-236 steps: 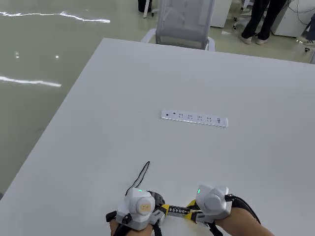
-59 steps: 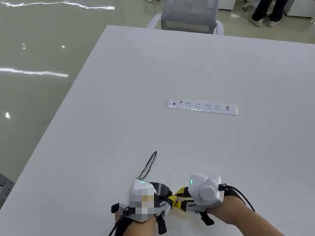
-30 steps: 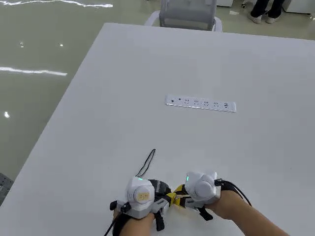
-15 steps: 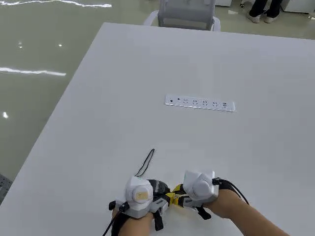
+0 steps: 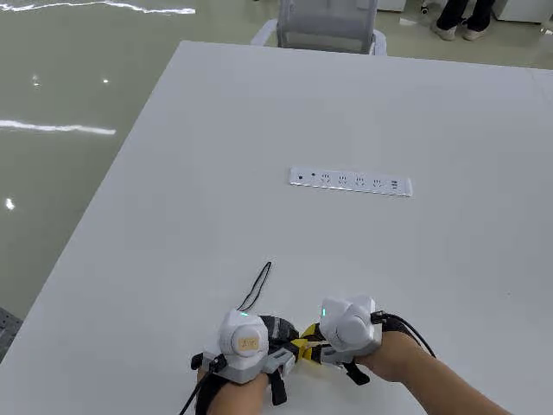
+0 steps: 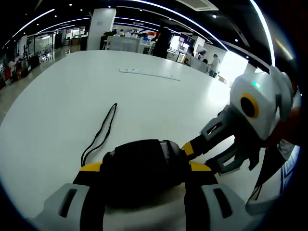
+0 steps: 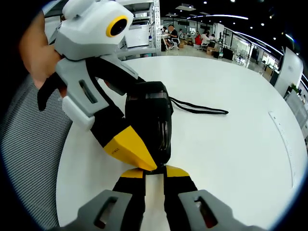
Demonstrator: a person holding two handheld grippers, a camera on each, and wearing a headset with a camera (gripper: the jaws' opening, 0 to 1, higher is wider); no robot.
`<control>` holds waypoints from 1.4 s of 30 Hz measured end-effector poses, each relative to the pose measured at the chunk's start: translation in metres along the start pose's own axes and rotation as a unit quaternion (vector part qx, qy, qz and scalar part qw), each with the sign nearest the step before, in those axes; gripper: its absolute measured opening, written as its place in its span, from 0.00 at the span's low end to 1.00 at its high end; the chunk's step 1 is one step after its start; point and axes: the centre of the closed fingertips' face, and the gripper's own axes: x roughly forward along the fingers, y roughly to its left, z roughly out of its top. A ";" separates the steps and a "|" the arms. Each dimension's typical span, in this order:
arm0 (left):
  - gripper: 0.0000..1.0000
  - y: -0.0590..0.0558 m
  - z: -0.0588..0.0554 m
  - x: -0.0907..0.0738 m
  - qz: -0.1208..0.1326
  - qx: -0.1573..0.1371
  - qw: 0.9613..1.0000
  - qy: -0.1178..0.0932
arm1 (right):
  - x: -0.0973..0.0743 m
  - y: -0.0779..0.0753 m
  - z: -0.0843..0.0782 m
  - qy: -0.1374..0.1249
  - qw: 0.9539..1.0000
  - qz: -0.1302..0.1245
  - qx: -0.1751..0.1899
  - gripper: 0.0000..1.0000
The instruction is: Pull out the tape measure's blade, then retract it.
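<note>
At the counter's [image 5: 389, 277] near edge, the left claw [image 6: 144, 167] is clamped across the black tape [image 7: 149, 115]. The right claw [image 7: 154, 172] meets it nose-on, jaws almost together at the tape's mouth. Can't tell if they're pinching anything. The strap [image 5: 257, 285] trails off just behind. The power strip [image 5: 350, 181] sits well beyond, with a chair [image 5: 327, 22] past the far edge.
</note>
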 end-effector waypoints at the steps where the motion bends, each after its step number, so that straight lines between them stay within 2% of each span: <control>1: 0.64 0.000 0.000 0.000 0.000 0.000 1.000 0.000 | 0.000 0.000 0.000 0.000 1.000 0.000 -0.001 0.12; 11: 0.64 0.001 0.000 0.000 -0.001 -0.004 1.000 0.008 | 0.000 0.000 0.001 0.002 1.000 -0.008 0.016 0.16; 13: 0.65 0.001 0.000 0.000 -0.003 -0.007 1.000 0.008 | -0.001 -0.003 0.003 0.001 1.000 -0.016 0.017 0.22; 15: 0.65 0.001 0.000 -0.001 -0.004 -0.008 1.000 0.009 | -0.002 -0.009 -0.001 0.007 0.999 -0.032 0.023 0.34; 16: 0.65 0.001 0.000 -0.001 -0.005 -0.010 1.000 0.009 | -0.002 -0.008 -0.001 0.004 0.999 -0.028 0.023 0.37; 22: 0.65 0.001 0.001 -0.001 -0.007 -0.010 1.000 0.007 | -0.016 -0.010 -0.014 0.012 0.998 -0.043 0.038 0.47; 25: 0.66 0.001 0.000 0.000 -0.012 -0.010 1.000 0.009 | -0.023 -0.011 -0.017 0.004 0.997 -0.058 0.053 0.54; 26: 0.66 0.000 0.000 0.000 -0.016 -0.008 1.000 0.008 | -0.026 -0.013 -0.019 0.001 0.996 -0.067 0.060 0.56; 30: 0.66 0.000 0.000 0.000 -0.026 -0.003 1.000 0.010 | -0.034 -0.014 -0.027 -0.025 0.987 -0.106 0.118 0.63; 33: 0.65 -0.001 0.000 -0.001 -0.039 0.001 0.999 0.005 | -0.038 -0.007 -0.035 -0.025 0.984 -0.117 0.130 0.71; 35: 0.68 0.003 -0.001 -0.003 -0.039 0.010 0.999 0.004 | -0.044 -0.005 -0.033 -0.053 0.976 -0.124 0.173 0.72; 37: 0.71 0.006 -0.001 -0.005 -0.045 0.007 0.999 0.000 | -0.050 -0.005 -0.036 -0.064 0.970 -0.138 0.190 0.73; 39: 0.75 0.009 0.001 -0.008 -0.047 0.002 0.999 -0.006 | -0.053 -0.004 -0.042 -0.061 0.968 -0.146 0.195 0.75; 41: 0.78 0.008 0.005 -0.011 -0.064 -0.005 0.998 -0.018 | -0.058 -0.002 -0.045 -0.063 0.965 -0.154 0.202 0.78; 42: 0.80 0.006 0.008 -0.016 -0.076 -0.006 0.997 -0.026 | -0.063 -0.002 -0.047 -0.067 0.962 -0.162 0.209 0.79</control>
